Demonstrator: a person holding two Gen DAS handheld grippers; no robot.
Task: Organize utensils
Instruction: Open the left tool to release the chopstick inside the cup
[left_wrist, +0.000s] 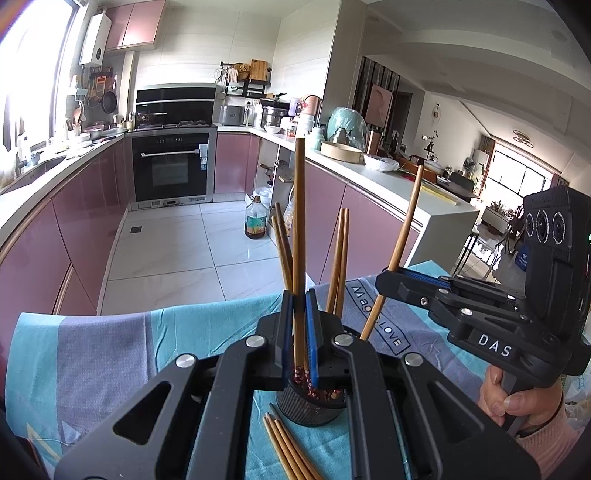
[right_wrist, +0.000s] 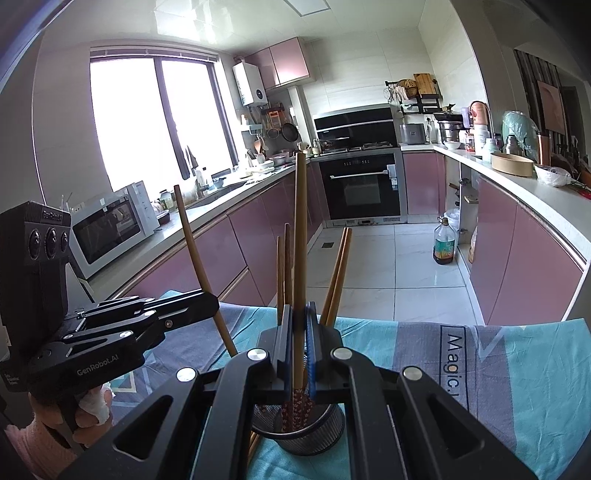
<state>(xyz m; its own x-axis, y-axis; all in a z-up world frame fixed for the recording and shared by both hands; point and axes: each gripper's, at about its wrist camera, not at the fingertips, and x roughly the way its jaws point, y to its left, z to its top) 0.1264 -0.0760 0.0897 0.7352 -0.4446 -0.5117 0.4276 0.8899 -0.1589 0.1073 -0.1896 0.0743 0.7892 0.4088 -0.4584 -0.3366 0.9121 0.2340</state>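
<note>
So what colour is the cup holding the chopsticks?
Black mesh cup, clearest in the right wrist view.

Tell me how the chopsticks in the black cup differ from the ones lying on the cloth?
The cup chopsticks stand upright; the cloth chopsticks lie flat. The cup ones fan apart; the cloth ones lie bunched side by side. Both are thin brown sticks.

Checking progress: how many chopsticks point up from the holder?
6: one chopstick in the left gripper, one in the right gripper, a left pair, a right pair; others may hide.
</note>
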